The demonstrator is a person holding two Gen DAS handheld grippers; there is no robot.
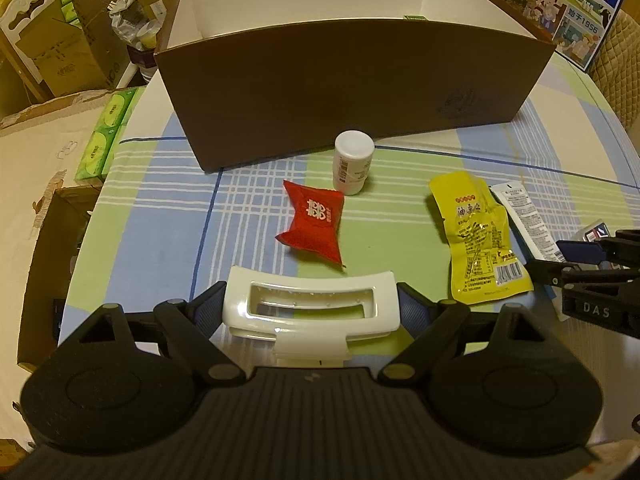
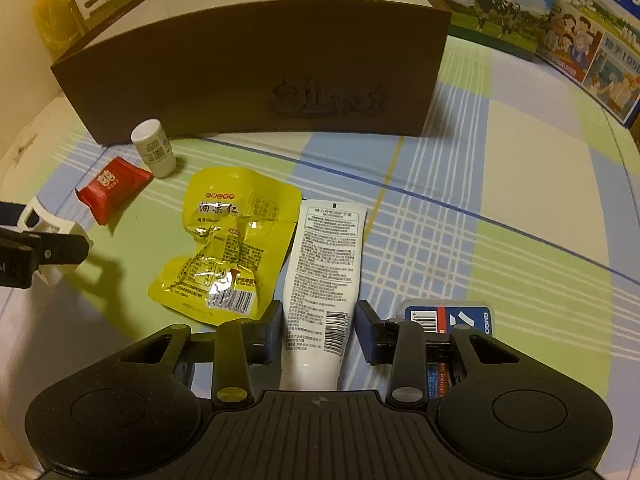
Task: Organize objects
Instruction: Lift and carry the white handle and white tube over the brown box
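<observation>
Your left gripper pinches one white plastic clip at both ends, its lower part cut off behind the gripper body. Your right gripper straddles one white tube; its left pad touches the tube, but a sliver of gap shows on the right, and the tube's cap end is hidden under the gripper. One blue-labelled floss case lies partly covered beside it. Farther out on the checked tabletop lie one crumpled yellow packet, overlapping the tube's edge, one red packet and one upright white bottle. Beyond stands one open brown box; its floor is mostly out of sight. Two printed milk cartons run off the frame.
</observation>
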